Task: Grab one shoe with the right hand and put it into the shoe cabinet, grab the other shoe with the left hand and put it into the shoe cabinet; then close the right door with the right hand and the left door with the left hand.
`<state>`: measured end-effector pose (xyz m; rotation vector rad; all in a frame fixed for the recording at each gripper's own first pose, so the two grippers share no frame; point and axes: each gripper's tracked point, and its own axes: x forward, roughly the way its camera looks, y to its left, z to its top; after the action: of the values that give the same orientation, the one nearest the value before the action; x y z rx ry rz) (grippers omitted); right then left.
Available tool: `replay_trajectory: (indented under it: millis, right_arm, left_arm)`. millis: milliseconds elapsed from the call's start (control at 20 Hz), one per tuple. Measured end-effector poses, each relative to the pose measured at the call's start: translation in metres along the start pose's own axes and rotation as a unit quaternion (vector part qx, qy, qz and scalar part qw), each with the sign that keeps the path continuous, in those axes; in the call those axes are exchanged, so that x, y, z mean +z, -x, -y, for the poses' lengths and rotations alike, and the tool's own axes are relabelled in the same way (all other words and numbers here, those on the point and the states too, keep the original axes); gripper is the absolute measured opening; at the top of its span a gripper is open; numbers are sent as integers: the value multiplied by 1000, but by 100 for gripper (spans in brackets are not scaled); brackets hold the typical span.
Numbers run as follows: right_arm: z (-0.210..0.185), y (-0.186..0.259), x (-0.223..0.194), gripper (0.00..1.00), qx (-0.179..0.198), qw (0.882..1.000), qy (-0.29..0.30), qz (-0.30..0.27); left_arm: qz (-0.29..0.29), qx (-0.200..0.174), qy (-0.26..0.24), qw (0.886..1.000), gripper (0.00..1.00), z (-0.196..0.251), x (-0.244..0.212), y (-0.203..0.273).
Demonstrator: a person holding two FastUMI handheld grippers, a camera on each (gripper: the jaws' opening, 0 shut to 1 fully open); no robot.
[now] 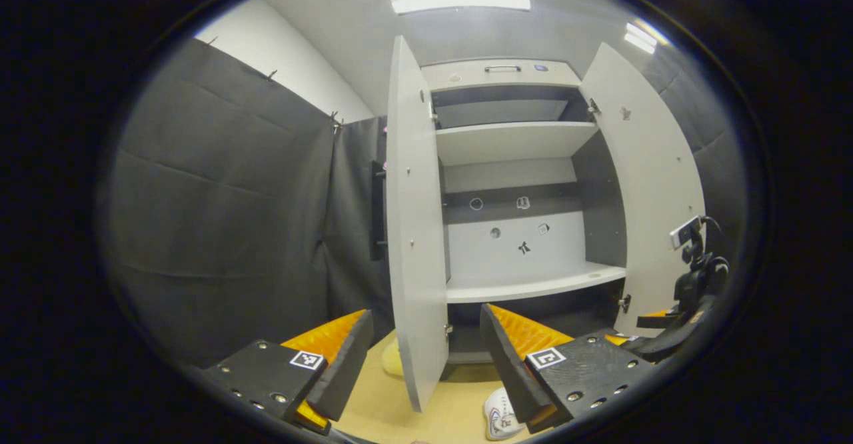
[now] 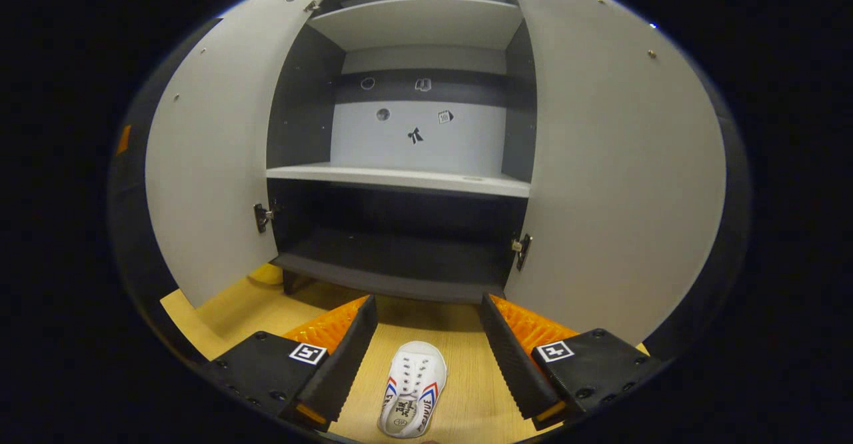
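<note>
A white shoe (image 2: pixel 413 391) with red and blue side stripes lies on the wooden floor in the right gripper view, toe toward the cabinet. My right gripper (image 2: pixel 428 304) hangs open above it, one finger on each side, not touching. The shoe cabinet (image 2: pixel 400 177) stands with both doors open; its dark bottom compartment (image 2: pixel 393 244) holds nothing. In the left gripper view my left gripper (image 1: pixel 425 317) is open and holds nothing, facing the edge of the left door (image 1: pixel 416 231). A white shoe (image 1: pixel 500 417) shows low down, partly hidden by one finger. The right gripper (image 1: pixel 693 291) shows at the far right.
The right door (image 2: pixel 613 177) swings wide beside my right gripper. A pale rounded thing (image 1: pixel 393 357) lies on the floor behind the left door's foot, too hidden to identify. White shelves (image 1: pixel 533 287) span the cabinet. Dark cloth walls (image 1: pixel 220 217) close the left side.
</note>
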<state>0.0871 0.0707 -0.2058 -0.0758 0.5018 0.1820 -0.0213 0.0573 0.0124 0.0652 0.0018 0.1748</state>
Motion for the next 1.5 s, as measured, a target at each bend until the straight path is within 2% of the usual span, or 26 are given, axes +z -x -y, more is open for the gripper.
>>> replay_trajectory:
  millis: [350, 500, 800, 850, 900, 950, 1050, 1100, 1150, 1200, 1250, 1300, 1350, 1400, 1500]
  right_arm:
    - [-18, -33, -64, 98, 38, 995, 0, -91]
    - [-31, -38, -95, 98, 63, 988, -5, -140]
    - [-45, -43, -144, 98, 89, 972, -2, -218]
    - [-47, -43, -150, 92, 94, 969, -2, -231]
    - [-49, -45, -159, 94, 95, 965, -1, -244]
    - [-50, -45, -165, 89, 94, 962, -2, -257]
    - [-50, -49, -171, 89, 86, 959, -5, -268]
    - [-47, -51, -174, 86, 78, 959, -4, -274]
    - [-47, -51, -176, 71, 75, 957, -4, -281]
    - [-48, -52, -181, 65, 71, 954, -4, -290]
    - [-49, -51, -187, 55, 68, 951, -5, -302]
    - [-49, -54, -188, 55, 60, 952, -4, -299]
    - [-50, -56, -190, 46, 55, 951, 4, -305]
    - [-39, -49, -189, 52, 38, 952, 27, -303]
    - [-40, -55, -185, 27, 41, 952, 14, -302]
  left_arm:
    - [-16, 44, -13, 999, 94, -14, -3, 5]
    - [-23, 59, -17, 998, 94, -18, -5, 2]
    - [-37, 83, -22, 996, 94, -20, -5, 1]
    - [-38, 87, -23, 995, 94, -21, -5, 0]
    - [-40, 91, -23, 995, 94, -21, -6, 1]
    - [-41, 93, -22, 995, 94, -22, -6, 0]
    - [-43, 97, -22, 994, 94, -22, -2, 2]
    - [-43, 100, -23, 994, 94, -22, -1, 3]
    - [-43, 102, -24, 994, 94, -22, 1, 3]
    - [-43, 104, -23, 993, 94, -22, 1, 5]
    - [-43, 105, -22, 993, 94, -22, 1, 4]
    - [-43, 107, -21, 993, 94, -23, 0, 5]
    - [-43, 109, -21, 993, 94, -23, 0, 5]
    - [-42, 110, -20, 993, 94, -23, 0, 5]
    - [-41, 111, -19, 993, 94, -24, 0, 6]
